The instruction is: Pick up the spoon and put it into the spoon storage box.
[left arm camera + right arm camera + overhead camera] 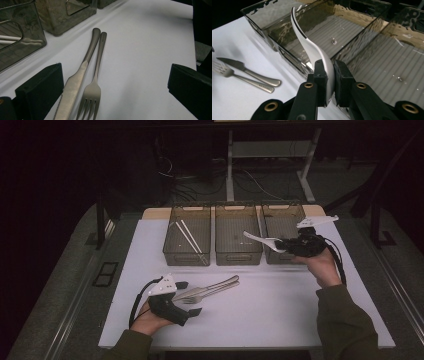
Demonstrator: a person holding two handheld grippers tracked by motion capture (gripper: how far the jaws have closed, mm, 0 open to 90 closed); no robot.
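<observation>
My right gripper (pixel 289 245) is shut on a white spoon (pixel 262 240) and holds it in the air over the front of the middle bin (pixel 237 234) and the right bin (pixel 282 231). In the right gripper view the spoon (pixel 312 45) rises from between the pads with its handle curving away over the middle bin (pixel 342 27). My left gripper (pixel 189 298) rests open on the white table. A metal knife (pixel 80 75) and a metal fork (pixel 96 75) lie side by side between its jaws, untouched by either. The same knife (pixel 210 286) and fork (pixel 212 292) lie near the table's front left.
Three clear smoky bins stand in a row at the back of the white table (pixel 260 310). The left bin (pixel 187 235) holds white chopsticks (pixel 189 236). Dark floor, cables and table legs lie beyond.
</observation>
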